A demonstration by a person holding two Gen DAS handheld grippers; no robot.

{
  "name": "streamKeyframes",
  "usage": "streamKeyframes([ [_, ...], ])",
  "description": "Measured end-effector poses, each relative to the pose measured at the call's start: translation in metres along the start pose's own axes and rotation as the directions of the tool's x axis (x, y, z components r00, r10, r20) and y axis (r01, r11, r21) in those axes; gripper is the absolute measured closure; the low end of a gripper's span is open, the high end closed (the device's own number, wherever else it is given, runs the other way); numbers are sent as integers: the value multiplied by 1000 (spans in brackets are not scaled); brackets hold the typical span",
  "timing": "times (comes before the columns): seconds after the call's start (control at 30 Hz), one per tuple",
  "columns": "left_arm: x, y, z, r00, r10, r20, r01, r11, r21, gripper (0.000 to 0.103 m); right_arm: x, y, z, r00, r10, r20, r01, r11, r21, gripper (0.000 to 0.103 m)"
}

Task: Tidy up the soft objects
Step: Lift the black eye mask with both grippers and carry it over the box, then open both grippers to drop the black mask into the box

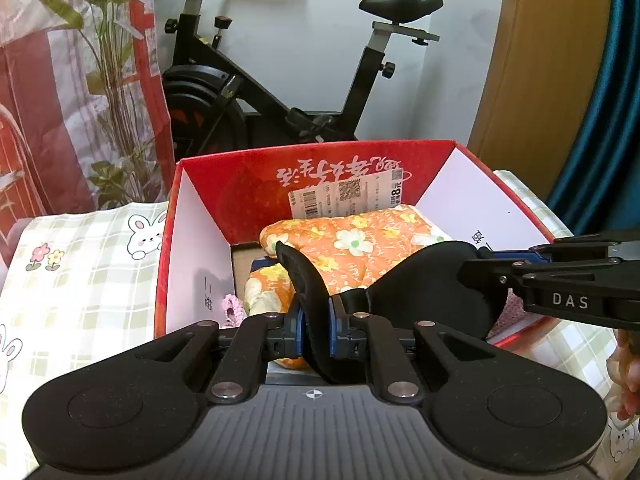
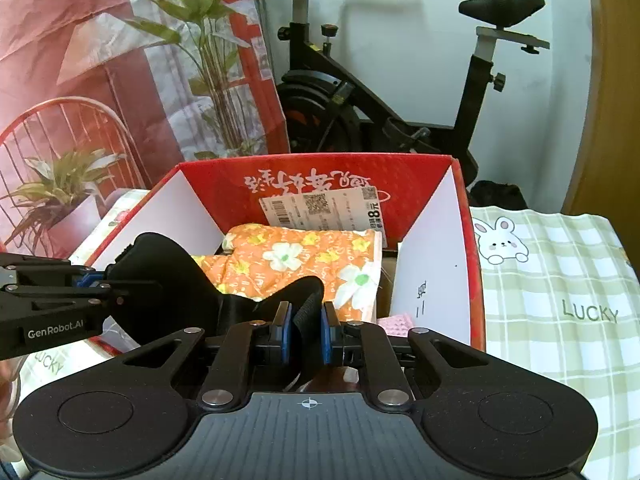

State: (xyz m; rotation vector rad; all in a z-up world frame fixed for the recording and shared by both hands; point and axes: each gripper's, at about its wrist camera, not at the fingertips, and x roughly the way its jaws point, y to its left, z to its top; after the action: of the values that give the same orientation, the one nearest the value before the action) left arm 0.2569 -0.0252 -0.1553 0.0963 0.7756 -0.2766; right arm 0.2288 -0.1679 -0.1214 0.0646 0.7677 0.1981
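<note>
The black eye mask [image 1: 436, 284] hangs stretched between the two grippers just above the open red box [image 1: 224, 184], over the orange flowered cloth [image 1: 360, 240] lying inside. A pink knitted piece [image 2: 396, 322] shows low in the box. The left gripper [image 1: 316, 332] has its jaws closed on one edge of the mask; the right gripper [image 2: 306, 334] has its jaws closed on the mask's strap [image 2: 308, 304]. Both point down at a slant into the box from its near side, close beside each other. The box stands on a counter covered with a green checked cloth with rabbits [image 2: 560, 280]. Behind it stand an exercise bike [image 1: 288, 80] against a pale wall and a red printed backdrop with plants [image 2: 120, 60].
</note>
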Motion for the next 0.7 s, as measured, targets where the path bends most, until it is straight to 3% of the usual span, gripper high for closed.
streamKeyframes([
  [0.1, 0, -1, 1, 1000, -1, 0, 1, 1000, 11, 88, 0, 1, 1, 1000, -20, 1, 20, 1000, -3, 86],
  [0.17, -4, 1, 3, 1000, -2, 2, 2, 1000, 25, 77, -4, 5, 0, 999, -53, 5, 53, 998, -19, 78],
  [0.2, -7, 2, 4, 1000, 0, 8, 0, 999, 32, 66, -7, 7, 0, 998, -67, 10, 67, 997, -33, 76],
  [0.27, -16, 5, 5, 1000, -1, 24, 0, 999, 37, 53, -14, 10, 1, 995, -94, 27, 95, 994, -56, 56],
  [0.33, -25, 9, 7, 999, -2, 37, 1, 1000, 22, 41, -24, 11, 0, 993, -104, 55, 107, 992, -67, 50],
  [0.5, -52, 16, 5, 998, -7, 68, 7, 1000, -9, 35, -49, 18, -3, 992, -88, 85, 94, 993, -77, 49],
  [0.7, -84, 14, -10, 995, -30, 100, 33, 999, -22, 35, -78, 36, -20, 994, -33, 104, 42, 996, -83, 49],
])
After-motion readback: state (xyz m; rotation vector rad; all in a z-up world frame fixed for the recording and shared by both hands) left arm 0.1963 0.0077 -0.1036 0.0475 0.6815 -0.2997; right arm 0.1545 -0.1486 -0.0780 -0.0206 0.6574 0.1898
